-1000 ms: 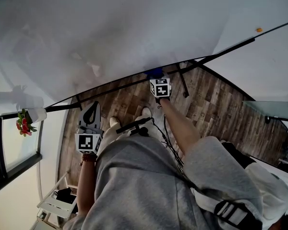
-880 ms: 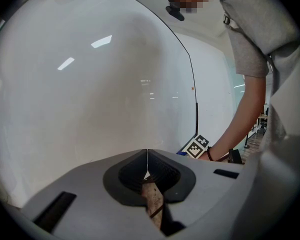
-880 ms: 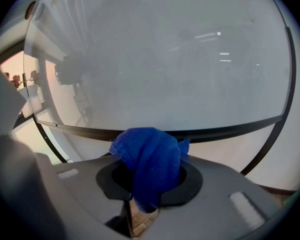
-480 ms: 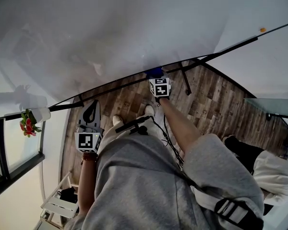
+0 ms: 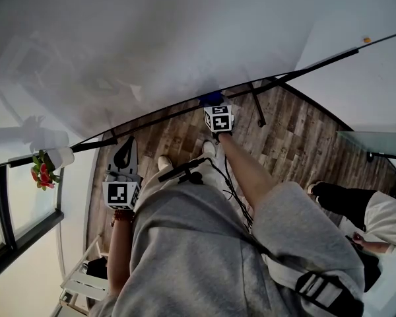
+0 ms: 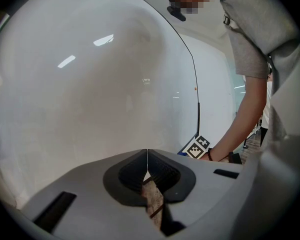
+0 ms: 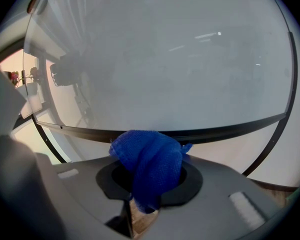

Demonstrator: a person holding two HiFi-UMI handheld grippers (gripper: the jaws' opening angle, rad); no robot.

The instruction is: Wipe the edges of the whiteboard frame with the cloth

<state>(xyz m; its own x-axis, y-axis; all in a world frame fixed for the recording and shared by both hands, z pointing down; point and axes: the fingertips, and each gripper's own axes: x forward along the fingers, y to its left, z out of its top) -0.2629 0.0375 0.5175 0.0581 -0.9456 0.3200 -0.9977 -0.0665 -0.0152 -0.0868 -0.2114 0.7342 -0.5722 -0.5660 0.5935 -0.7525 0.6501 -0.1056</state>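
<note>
Cloth [image 7: 151, 166], blue and bunched, sits pinched between the jaws of our right gripper [image 7: 149, 181], which are closed down onto it; the wad bulges out past the tips. Just ahead of those tips runs the black bottom rail of the whiteboard frame [image 7: 205, 132]. The cloth is at the rail or barely short of it, and neither view tells us whether it presses. Beyond the rail the white board face [image 7: 165, 59] fills everything ahead of the tool. Our left gripper [image 6: 147, 178] hangs well off to the right gripper's left, pointed at the board, jaws brought together with nothing between them. Progress, as we judge it: work sits on the bottom edge, somewhere mid-rail. No streak or clean patch marks what is finished, so we count the remainder of this rail, both uprights and the top edge as open.
</note>
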